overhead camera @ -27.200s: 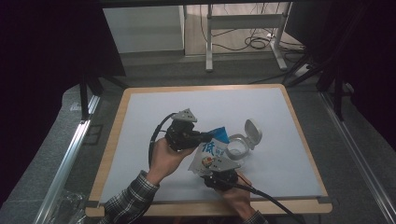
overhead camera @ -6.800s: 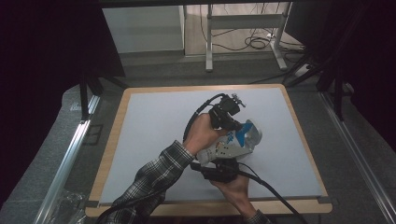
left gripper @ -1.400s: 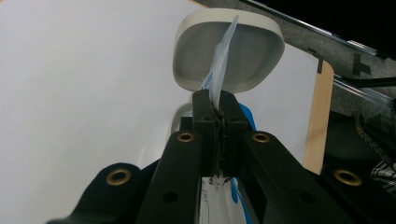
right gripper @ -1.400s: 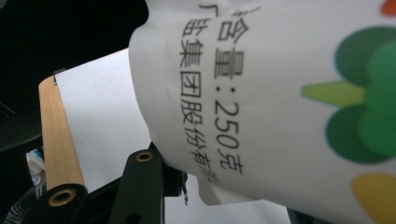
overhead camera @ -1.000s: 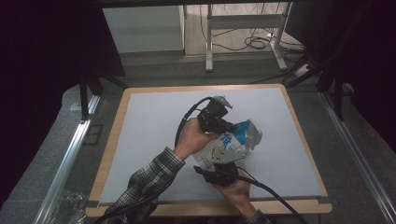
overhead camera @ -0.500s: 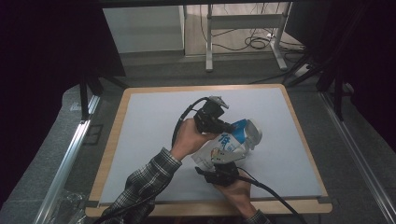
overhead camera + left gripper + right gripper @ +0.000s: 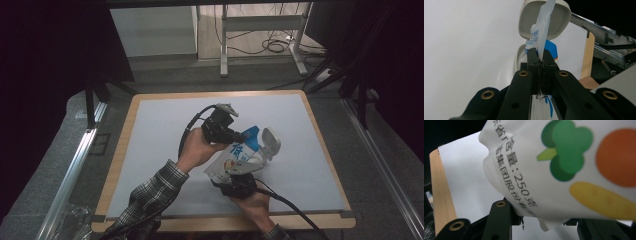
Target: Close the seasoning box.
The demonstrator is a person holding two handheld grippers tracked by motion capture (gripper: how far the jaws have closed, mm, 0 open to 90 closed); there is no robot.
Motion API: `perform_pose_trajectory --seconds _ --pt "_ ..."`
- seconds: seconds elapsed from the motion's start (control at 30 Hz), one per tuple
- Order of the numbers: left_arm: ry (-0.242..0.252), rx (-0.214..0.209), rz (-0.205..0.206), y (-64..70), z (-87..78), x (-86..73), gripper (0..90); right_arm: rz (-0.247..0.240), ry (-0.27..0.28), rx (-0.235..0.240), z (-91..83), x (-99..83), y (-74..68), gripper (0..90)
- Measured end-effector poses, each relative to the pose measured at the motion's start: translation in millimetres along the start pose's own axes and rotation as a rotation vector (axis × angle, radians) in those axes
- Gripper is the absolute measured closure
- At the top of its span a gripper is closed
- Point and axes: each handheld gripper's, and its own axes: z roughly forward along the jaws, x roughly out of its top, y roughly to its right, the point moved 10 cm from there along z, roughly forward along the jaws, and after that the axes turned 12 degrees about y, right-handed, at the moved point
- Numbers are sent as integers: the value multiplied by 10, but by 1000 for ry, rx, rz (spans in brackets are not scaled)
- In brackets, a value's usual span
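Nearest the person, the right gripper (image 7: 239, 181) clamps the bottom edge of the white printed plastic pouch (image 7: 239, 159), held above the pale grey table mat (image 7: 160, 140); the left gripper (image 7: 539, 58) pinches its blue top. I'd tilt the pouch steadily toward the open grey lidded container (image 7: 268, 142), keeping both grips firm. Beyond, cables (image 7: 272, 46) lie on the dark floor.

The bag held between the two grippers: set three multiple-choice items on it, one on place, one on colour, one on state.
1. Where is the bag?
A. flat on the floor
B. held over the white table, beside the open grey container
C. inside a drawer

2. The broccoli picture on the bag is
A. green
B. purple
C. black

3. The left gripper is
A. wide open
B. shut on the bag's edge
C. lying on the table

Key: 1 B, the high view shows it; 2 A, right gripper view; 3 B, jaws pinch the film.
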Motion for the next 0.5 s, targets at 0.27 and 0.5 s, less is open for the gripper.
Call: perform_pose_trajectory --seconds 0.27,0.5 --pt "4 -6 -6 -5 -77 -34 880 -7 -11 -10 12 -28 13 602" --pt "8 -14 -11 8 -132 -53 878 -1 -30 -22 21 -66 35 601"
